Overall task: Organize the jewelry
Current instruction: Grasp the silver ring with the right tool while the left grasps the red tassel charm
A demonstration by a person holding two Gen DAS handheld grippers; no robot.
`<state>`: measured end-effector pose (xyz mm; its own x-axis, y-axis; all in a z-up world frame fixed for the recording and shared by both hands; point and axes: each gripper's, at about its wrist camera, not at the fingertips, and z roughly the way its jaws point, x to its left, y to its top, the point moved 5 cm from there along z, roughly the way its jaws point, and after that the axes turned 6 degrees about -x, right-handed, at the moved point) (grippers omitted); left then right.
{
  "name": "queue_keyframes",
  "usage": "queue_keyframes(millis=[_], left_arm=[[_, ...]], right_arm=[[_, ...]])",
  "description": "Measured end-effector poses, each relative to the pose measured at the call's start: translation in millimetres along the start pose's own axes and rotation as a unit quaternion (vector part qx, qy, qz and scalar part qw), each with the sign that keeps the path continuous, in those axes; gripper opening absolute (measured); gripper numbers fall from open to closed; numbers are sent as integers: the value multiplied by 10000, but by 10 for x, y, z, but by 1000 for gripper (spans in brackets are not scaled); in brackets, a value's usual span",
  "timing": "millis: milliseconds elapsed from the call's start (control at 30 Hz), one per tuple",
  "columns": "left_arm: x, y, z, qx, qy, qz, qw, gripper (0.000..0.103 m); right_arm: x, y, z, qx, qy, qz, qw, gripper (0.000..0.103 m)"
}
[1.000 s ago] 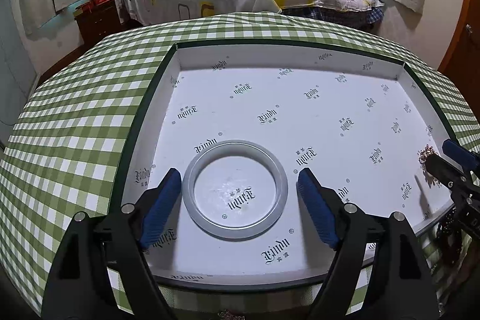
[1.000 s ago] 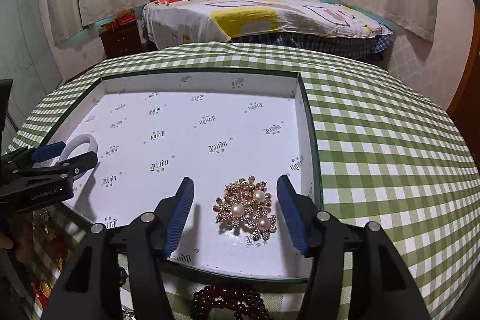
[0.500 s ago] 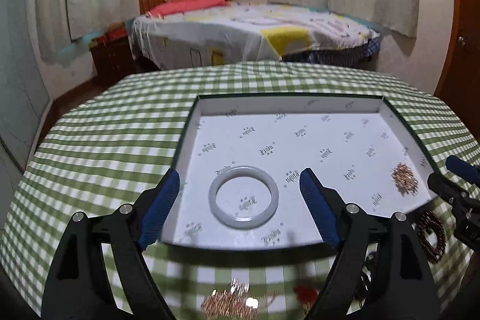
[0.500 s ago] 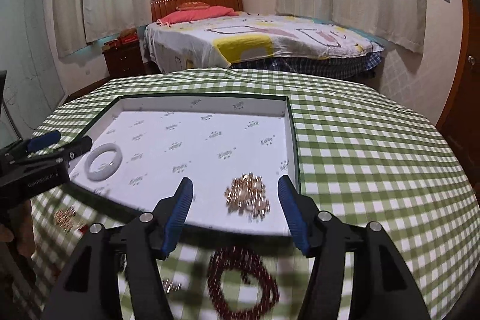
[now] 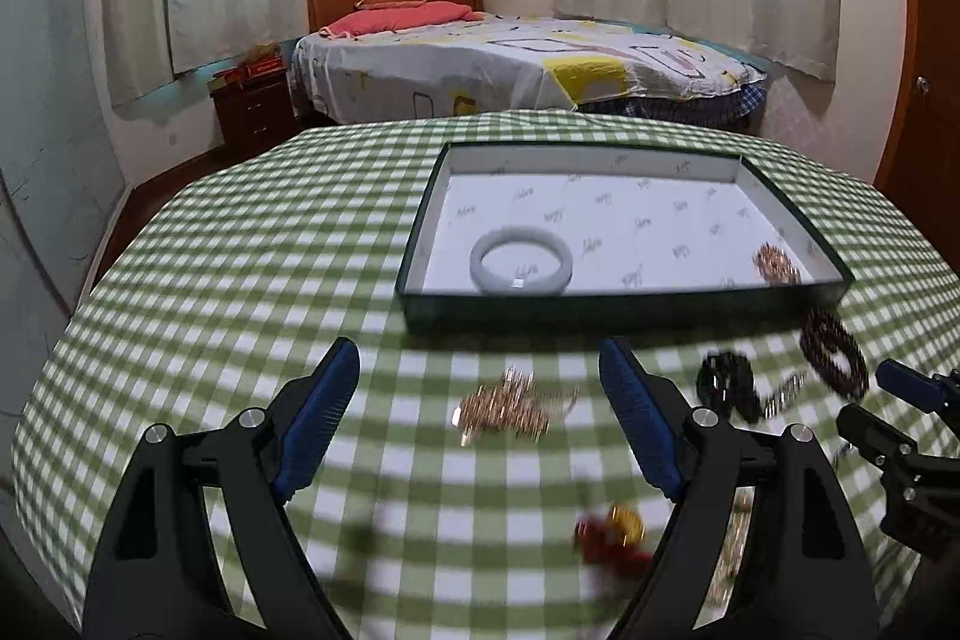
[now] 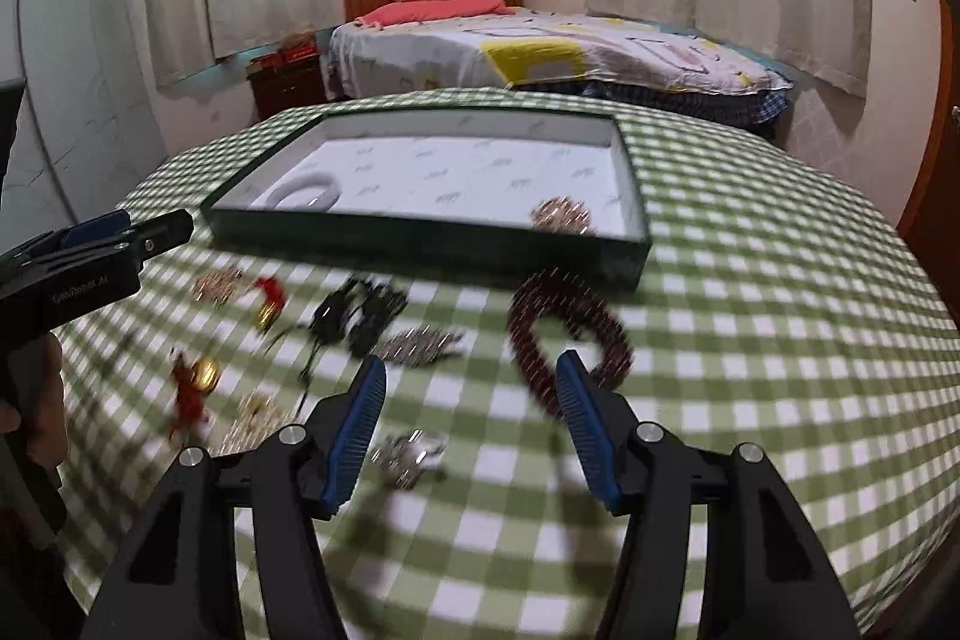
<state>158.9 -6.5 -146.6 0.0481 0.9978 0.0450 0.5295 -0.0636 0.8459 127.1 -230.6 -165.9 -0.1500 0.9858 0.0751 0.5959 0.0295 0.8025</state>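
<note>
A shallow green-edged box (image 5: 624, 305) (image 6: 420, 244) with white lining holds a white bangle (image 5: 521, 260) (image 6: 303, 189) and a gold pearl brooch (image 5: 776, 264) (image 6: 563, 215). On the cloth in front lie a gold chain piece (image 5: 510, 407) (image 6: 217, 285), a dark red bead bracelet (image 5: 834, 352) (image 6: 567, 334), a black piece (image 5: 729, 381) (image 6: 360, 313), a silver piece (image 6: 411, 451) and red-gold charms (image 5: 612, 535) (image 6: 192, 382). My left gripper (image 5: 480, 427) is open above the gold chain piece. My right gripper (image 6: 471, 418) is open near the bracelet.
The round table has a green checked cloth (image 5: 240, 280). A bed (image 5: 510, 64) and a dark nightstand (image 5: 252, 106) stand behind it. A wooden door (image 5: 924, 40) is at the right.
Both grippers have pulled back from over the box toward the table's near side. The bangle and brooch stay in the box; loose jewelry on the cloth has come into view.
</note>
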Motion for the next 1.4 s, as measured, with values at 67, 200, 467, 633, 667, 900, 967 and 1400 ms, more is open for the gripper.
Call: queue_keyframes(millis=[67,200,467,633,667,900,967,1400], left_arm=[[25,-73,-54,34,27,5,10000,80],[84,-185,-117,101,73,-15,9999,80],[73,-329,-217,197,12,-7,9998,80],[-53,-386,-240,237,-122,136,9996,80],[-86,-398,-251,241,-152,168,9995,80],[-261,-467,-261,334,-396,352,9980,78],[-300,-506,-244,410,-455,390,9974,72],[-362,-670,-192,820,-949,323,9916,34]], right_arm=[[29,-61,-1,37,50,5,10000,58],[91,-138,9,85,99,-34,9999,58],[138,-273,66,300,238,-23,9993,38],[132,-289,63,313,287,-3,9991,27],[129,-290,63,309,281,1,9991,27],[48,-292,-5,233,263,117,9993,27],[49,-288,-8,222,264,126,9993,27],[21,-265,-35,168,257,171,9994,27]])
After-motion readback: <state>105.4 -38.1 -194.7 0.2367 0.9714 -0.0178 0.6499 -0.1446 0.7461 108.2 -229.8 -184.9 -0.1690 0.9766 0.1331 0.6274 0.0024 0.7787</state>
